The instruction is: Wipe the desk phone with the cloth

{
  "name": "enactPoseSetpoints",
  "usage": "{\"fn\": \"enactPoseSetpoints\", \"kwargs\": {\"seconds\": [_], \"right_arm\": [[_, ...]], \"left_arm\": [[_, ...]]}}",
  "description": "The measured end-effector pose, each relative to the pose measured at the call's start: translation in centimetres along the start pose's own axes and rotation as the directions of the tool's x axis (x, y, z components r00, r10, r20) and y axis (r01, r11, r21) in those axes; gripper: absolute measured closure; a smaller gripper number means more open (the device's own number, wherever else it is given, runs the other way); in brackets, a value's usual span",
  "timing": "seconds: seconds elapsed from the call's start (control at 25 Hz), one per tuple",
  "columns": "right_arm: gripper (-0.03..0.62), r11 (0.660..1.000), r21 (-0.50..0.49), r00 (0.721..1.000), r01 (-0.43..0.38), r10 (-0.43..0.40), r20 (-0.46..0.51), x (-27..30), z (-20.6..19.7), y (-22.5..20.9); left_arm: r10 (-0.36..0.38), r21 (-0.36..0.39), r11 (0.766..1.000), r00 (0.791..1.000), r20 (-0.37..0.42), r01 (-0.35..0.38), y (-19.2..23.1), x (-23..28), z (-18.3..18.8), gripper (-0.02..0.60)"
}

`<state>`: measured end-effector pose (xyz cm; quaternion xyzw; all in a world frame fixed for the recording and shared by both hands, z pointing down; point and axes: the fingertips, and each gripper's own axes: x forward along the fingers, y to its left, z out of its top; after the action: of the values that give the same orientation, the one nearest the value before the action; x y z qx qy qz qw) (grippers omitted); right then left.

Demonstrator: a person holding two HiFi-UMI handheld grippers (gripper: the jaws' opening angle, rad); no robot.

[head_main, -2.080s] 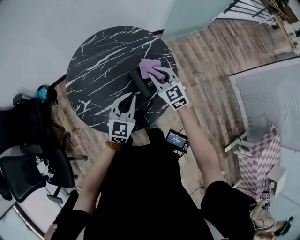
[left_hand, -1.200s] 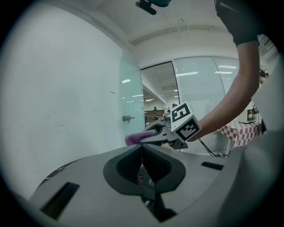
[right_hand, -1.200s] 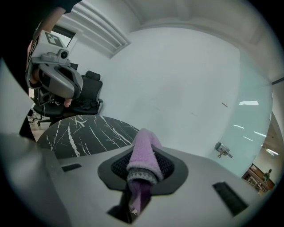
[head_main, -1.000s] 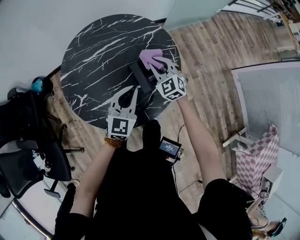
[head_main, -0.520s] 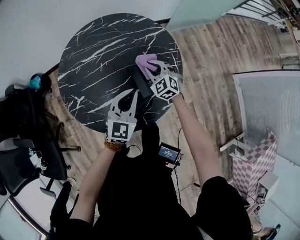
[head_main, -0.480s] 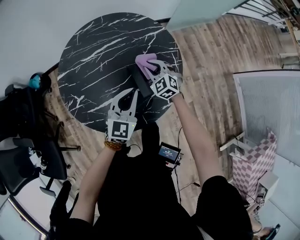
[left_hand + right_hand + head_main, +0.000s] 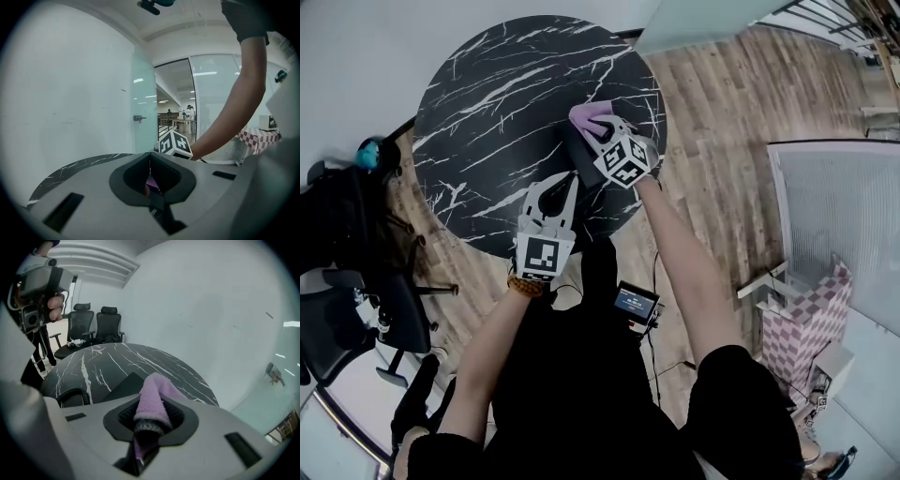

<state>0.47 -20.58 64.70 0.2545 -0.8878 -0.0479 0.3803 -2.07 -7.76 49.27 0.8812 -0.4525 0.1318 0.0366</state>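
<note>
A black desk phone [image 7: 578, 157] lies on the round black marble table [image 7: 497, 103], toward its right side. My right gripper [image 7: 598, 127] is shut on a purple cloth [image 7: 587, 116] and holds it down at the phone's far end. In the right gripper view the cloth [image 7: 152, 397] bunches up between the jaws, with the phone [image 7: 123, 384] and its coiled cord [image 7: 70, 397] just beyond. My left gripper [image 7: 561, 184] hovers shut and holding nothing over the table's near edge, just in front of the phone. Its own view shows the right gripper's marker cube [image 7: 174, 143].
Black office chairs [image 7: 347, 244] stand left of the table, also seen as chairs [image 7: 93, 324] in the right gripper view. A white wall runs behind the table. A small screen device [image 7: 635, 302] hangs at the person's waist. Wooden floor [image 7: 722, 141] and a checkered box [image 7: 811, 319] lie to the right.
The right gripper has twisted and slid the cloth slightly leftward over the phone's far end. The left gripper has kept its place near the table's front edge.
</note>
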Motion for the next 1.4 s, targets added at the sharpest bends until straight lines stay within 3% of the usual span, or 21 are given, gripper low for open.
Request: {"fn": "enactPoseSetpoints", "kwargs": {"seconds": [0.2,1.4], "right_arm": [[0.516,0.996,0.082,1.000,-0.023,0.023,-0.007,0.5,-0.2,0.4],[0.519,0.987,0.144,0.996,-0.077,0.084,-0.042,-0.4,-2.6,2.7]], "left_arm": [[0.006,0.001,1.000,1.000,-0.007,-0.006,0.2,-0.5,-0.3,0.568],[0.002,0.008,1.000,1.000,-0.011,-0.002,-0.7,-0.9,-0.1,0.568]]}}
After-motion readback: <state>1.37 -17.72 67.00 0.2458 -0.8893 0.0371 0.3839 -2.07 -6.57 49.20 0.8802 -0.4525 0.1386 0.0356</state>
